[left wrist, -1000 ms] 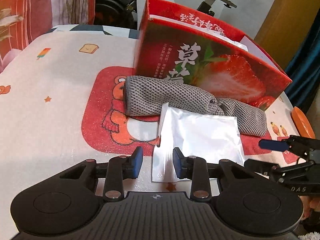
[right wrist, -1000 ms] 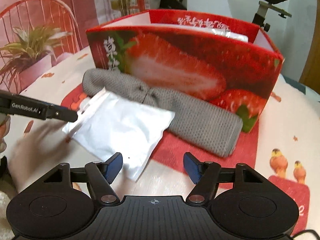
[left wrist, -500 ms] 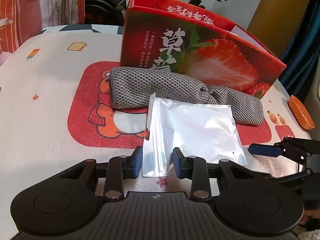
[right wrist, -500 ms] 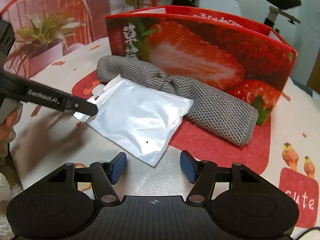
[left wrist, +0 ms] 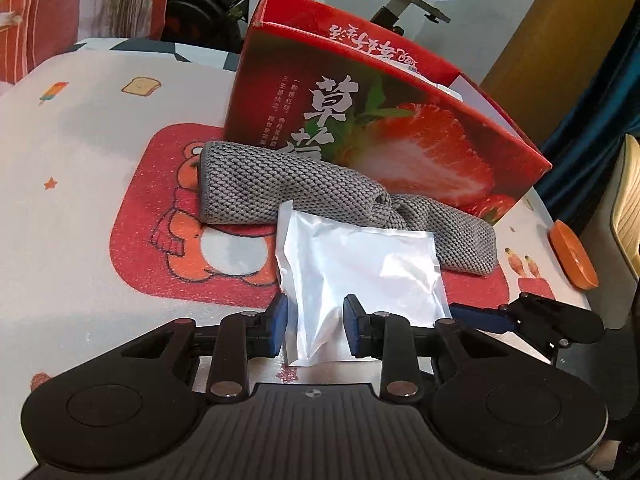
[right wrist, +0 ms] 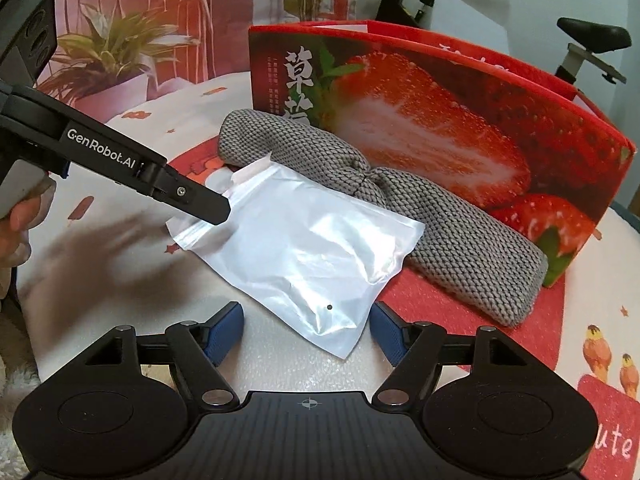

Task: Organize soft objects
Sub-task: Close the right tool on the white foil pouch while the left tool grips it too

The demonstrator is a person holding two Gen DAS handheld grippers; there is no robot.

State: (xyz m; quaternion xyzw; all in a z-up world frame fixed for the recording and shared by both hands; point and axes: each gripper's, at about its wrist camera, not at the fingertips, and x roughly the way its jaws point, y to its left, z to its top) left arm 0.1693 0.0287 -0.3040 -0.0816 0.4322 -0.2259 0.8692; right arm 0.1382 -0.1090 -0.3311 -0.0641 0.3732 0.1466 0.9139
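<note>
Left gripper (left wrist: 313, 326): its 2 jaws straddle the near edge of the glossy white pouch (left wrist: 360, 272), not yet clamped, apparently lining up a grasp. Right gripper (right wrist: 306, 330) spread wide, pouch corner between. Beyond lies the knitted grey cloth (left wrist: 304, 188), against the red carton (left wrist: 400, 128).

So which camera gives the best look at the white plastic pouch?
The right wrist view: the pouch lies almost wholly uncovered, seal strip included. In the left wrist view the left gripper straddles its near edge, hiding part.
</note>
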